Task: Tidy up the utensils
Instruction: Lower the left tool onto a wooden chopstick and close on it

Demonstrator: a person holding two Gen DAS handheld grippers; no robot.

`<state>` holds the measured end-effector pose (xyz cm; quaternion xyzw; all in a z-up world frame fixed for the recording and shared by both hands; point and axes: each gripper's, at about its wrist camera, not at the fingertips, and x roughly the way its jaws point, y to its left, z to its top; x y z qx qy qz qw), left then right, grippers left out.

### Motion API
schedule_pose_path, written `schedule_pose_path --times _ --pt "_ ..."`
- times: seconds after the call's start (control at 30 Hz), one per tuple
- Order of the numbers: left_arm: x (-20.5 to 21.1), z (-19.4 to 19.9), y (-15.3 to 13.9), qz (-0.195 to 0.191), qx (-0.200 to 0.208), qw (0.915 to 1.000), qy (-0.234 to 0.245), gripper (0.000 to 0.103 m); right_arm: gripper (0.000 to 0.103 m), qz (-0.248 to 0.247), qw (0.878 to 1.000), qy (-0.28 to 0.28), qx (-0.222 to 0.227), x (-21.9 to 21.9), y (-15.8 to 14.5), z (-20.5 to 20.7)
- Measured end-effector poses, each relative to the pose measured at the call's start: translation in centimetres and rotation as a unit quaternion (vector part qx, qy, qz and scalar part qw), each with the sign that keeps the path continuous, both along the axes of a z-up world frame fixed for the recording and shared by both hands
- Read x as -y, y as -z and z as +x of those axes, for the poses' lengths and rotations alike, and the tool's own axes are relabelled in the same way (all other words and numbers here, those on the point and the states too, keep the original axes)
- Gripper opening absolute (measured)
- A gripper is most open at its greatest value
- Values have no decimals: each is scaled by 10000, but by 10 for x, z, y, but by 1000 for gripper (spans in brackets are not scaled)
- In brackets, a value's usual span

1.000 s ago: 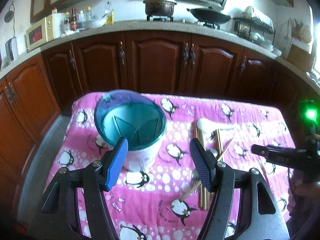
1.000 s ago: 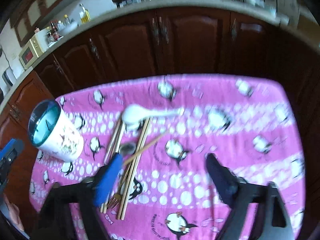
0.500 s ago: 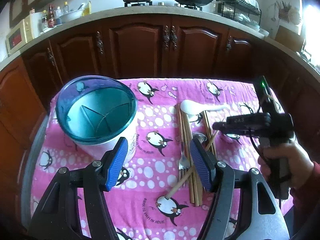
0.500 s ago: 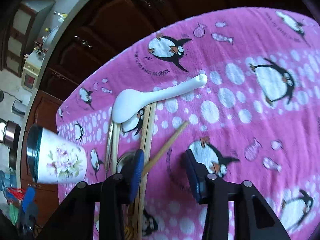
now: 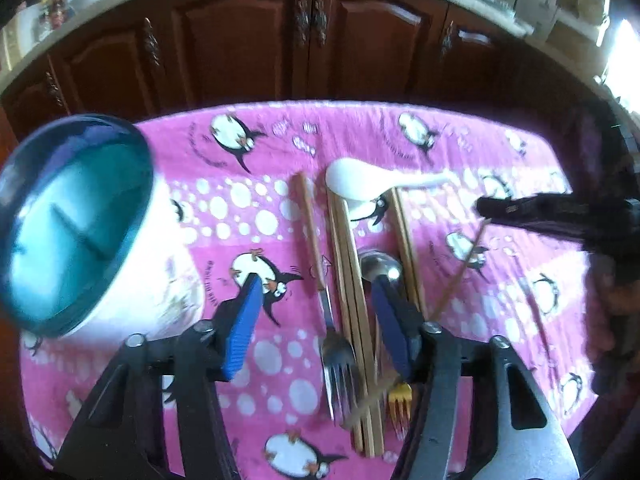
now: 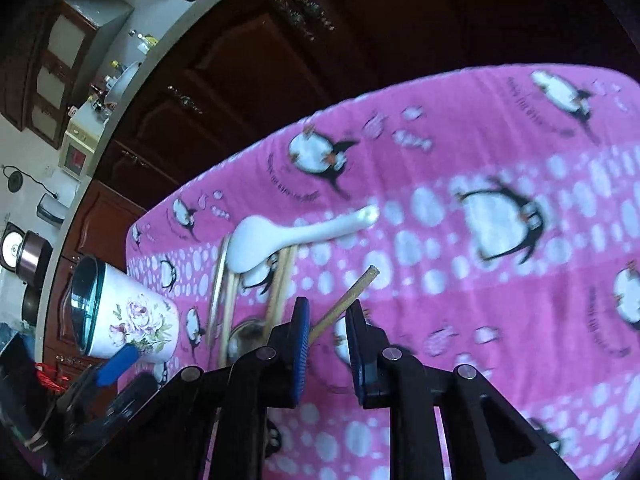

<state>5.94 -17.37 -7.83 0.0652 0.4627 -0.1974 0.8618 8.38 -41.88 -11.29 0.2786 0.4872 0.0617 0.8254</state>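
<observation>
A white utensil holder [image 5: 76,220] with a teal rim stands at the left on the pink penguin cloth [image 5: 256,208]. Beside it lie chopsticks [image 5: 348,260], a wooden-handled fork [image 5: 320,280], a metal spoon [image 5: 380,266], a white ceramic spoon [image 5: 360,184] and a small yellow fork [image 5: 400,396]. My left gripper [image 5: 316,284] hangs low over this pile, its jaws closing, with the fork and chopsticks between them untouched. My right gripper [image 6: 328,308] is closing around one slanted chopstick [image 6: 352,292]; a gap still shows on its right side. The holder [image 6: 132,316] and white spoon [image 6: 280,240] appear there too.
Dark wooden cabinets [image 5: 312,36] run behind the table's far edge. A counter [image 6: 120,92] with bottles and a small oven curves along the back left. The right side of the cloth [image 6: 500,320] carries no utensils. A hand holds the right gripper [image 5: 520,210].
Both grippers have come down and nearer to the utensil pile. The right jaws have narrowed around the slanted chopstick, and the left jaws have narrowed over the fork and chopsticks.
</observation>
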Motion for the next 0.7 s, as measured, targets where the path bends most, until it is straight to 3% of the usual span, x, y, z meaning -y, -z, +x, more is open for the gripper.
schedule_pose_path --times 0.1,0.27,0.47,0.7 --pt "9 15 12 182 -165 9996 -101 40 17 177 9998 36 -44 11 4 -2" --pt "9 33 19 254 -250 9987 -352 38 16 834 9965 -15 -82 26 16 -10" --pt "15 52 40 262 -668 9970 -280 9 13 1217 9923 -131 -170 31 26 -20" --pt "-1 13 42 258 -747 9968 -132 7 13 1292 9894 -627 -239 23 23 -21"
